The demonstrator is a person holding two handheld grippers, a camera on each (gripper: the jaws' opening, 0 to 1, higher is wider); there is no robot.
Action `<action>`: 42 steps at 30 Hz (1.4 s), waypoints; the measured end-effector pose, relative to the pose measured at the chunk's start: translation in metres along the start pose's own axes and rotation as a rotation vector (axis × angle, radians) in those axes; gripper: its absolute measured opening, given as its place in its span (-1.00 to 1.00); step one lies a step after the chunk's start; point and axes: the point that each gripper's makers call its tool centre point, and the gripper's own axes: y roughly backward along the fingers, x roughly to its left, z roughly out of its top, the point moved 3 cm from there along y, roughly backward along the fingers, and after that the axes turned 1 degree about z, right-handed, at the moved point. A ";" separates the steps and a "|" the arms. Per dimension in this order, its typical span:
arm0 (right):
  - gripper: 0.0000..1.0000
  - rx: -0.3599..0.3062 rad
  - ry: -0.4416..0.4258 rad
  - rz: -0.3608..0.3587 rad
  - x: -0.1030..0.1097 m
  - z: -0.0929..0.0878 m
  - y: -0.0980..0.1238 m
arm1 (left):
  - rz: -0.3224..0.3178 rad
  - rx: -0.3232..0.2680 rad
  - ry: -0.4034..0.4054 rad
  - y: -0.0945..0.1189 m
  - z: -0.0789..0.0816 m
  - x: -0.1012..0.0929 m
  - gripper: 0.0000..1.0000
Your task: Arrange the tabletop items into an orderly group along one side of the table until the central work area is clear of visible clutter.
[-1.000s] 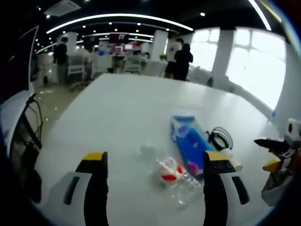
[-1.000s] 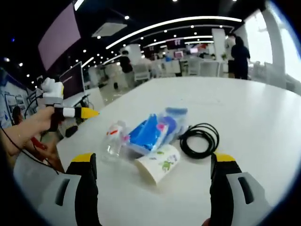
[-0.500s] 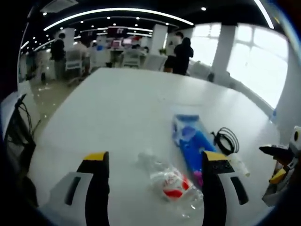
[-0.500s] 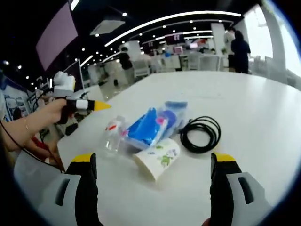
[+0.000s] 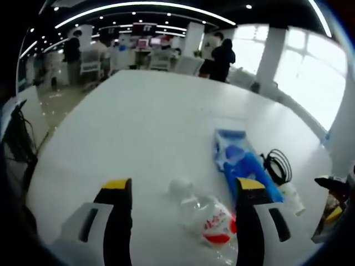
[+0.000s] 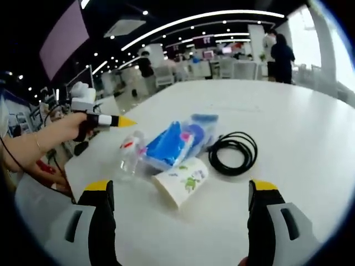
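On counter: one plastic bottle | one blue packet | one printed paper cup | one black cable coil | labels unreadable | both grippers' fingers spread, empty

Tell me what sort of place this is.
Probably a large open-plan office or lab. A long white table stands under curved ceiling light strips, with more desks and chairs behind, people standing near tall windows, and a monitor at the side.

Your left gripper's far jaw hides part of the blue packet. Bottle's label is too blurred to read. Cup print is too small to make out. Right gripper is cut off at the frame edge.
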 end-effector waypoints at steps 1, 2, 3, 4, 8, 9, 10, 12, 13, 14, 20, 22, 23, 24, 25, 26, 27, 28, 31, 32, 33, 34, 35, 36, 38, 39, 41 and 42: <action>0.99 0.001 -0.001 0.000 0.000 0.000 0.000 | 0.001 0.007 0.011 -0.003 0.000 0.000 0.43; 0.99 0.001 -0.003 0.000 0.000 0.000 0.000 | 0.002 0.015 0.019 -0.004 -0.001 0.000 0.41; 0.99 0.001 -0.005 0.000 0.000 -0.001 0.000 | 0.003 0.013 0.024 -0.006 0.000 -0.001 0.39; 0.99 0.002 -0.004 -0.001 0.000 -0.001 0.000 | 0.005 0.012 0.026 -0.006 0.000 -0.001 0.39; 0.99 0.009 0.004 -0.004 0.000 -0.002 -0.001 | 0.014 0.017 0.057 -0.008 -0.001 -0.004 0.38; 0.99 0.013 0.008 -0.004 0.001 -0.003 -0.001 | 0.014 0.019 0.061 -0.008 -0.002 -0.005 0.36; 0.99 0.017 0.013 -0.006 0.001 -0.004 -0.001 | 0.014 0.030 0.067 -0.008 -0.005 -0.007 0.35; 0.99 0.027 0.019 -0.005 0.002 -0.006 -0.001 | 0.017 0.050 0.079 -0.007 -0.010 -0.009 0.35; 0.99 0.027 0.020 -0.003 0.002 -0.006 -0.002 | 0.019 0.052 0.088 -0.006 -0.011 -0.010 0.34; 0.99 0.027 0.022 -0.002 0.003 -0.005 -0.002 | 0.025 0.055 0.100 -0.006 -0.012 -0.011 0.34; 0.99 0.033 0.023 0.001 0.004 -0.006 -0.002 | 0.031 0.083 0.135 -0.003 -0.021 -0.017 0.28; 0.99 0.033 0.025 0.004 0.005 -0.006 -0.003 | 0.041 0.107 0.179 -0.001 -0.026 -0.019 0.28; 0.99 0.035 0.028 0.004 0.005 -0.006 -0.003 | 0.040 0.111 0.182 0.000 -0.026 -0.019 0.28; 0.99 0.039 0.030 0.006 0.006 -0.007 -0.003 | 0.038 0.110 0.177 0.000 -0.026 -0.020 0.27; 0.99 0.041 0.032 0.006 0.006 -0.007 -0.003 | 0.039 0.112 0.180 0.001 -0.027 -0.021 0.26; 0.99 0.044 0.037 0.005 0.006 -0.008 -0.003 | 0.043 0.117 0.187 0.002 -0.028 -0.022 0.25; 0.99 0.045 0.040 0.005 0.006 -0.008 -0.004 | 0.047 0.125 0.196 0.002 -0.029 -0.022 0.23; 0.99 0.047 0.041 0.006 0.006 -0.008 -0.004 | 0.057 0.139 0.215 0.003 -0.032 -0.022 0.22; 0.99 0.049 0.044 0.008 0.007 -0.008 -0.004 | 0.080 0.168 0.230 0.003 -0.038 -0.022 0.23; 0.99 0.048 0.045 0.008 0.007 -0.008 -0.004 | 0.080 0.174 0.232 0.003 -0.040 -0.022 0.21; 0.99 0.048 0.046 0.009 0.007 -0.008 -0.004 | 0.090 0.183 0.246 0.003 -0.041 -0.022 0.18; 0.99 0.048 0.047 0.010 0.008 -0.008 -0.004 | 0.095 0.189 0.259 0.003 -0.042 -0.022 0.14; 0.99 0.048 0.049 0.010 0.007 -0.008 -0.004 | 0.098 0.186 0.274 0.003 -0.042 -0.022 0.12; 0.99 0.048 0.051 0.010 0.007 -0.008 -0.004 | 0.104 0.188 0.285 0.003 -0.042 -0.021 0.10; 0.99 0.050 0.057 0.008 0.007 -0.008 -0.004 | 0.110 0.192 0.328 0.004 -0.041 -0.023 0.13; 0.99 0.053 0.060 0.006 0.007 -0.008 -0.004 | 0.110 0.193 0.335 0.004 -0.041 -0.023 0.14; 0.99 0.059 0.070 0.004 0.007 -0.009 -0.004 | 0.110 0.200 0.339 0.005 -0.040 -0.025 0.11; 0.99 0.061 0.075 0.005 0.007 -0.010 -0.005 | 0.121 0.204 0.340 0.005 -0.040 -0.026 0.11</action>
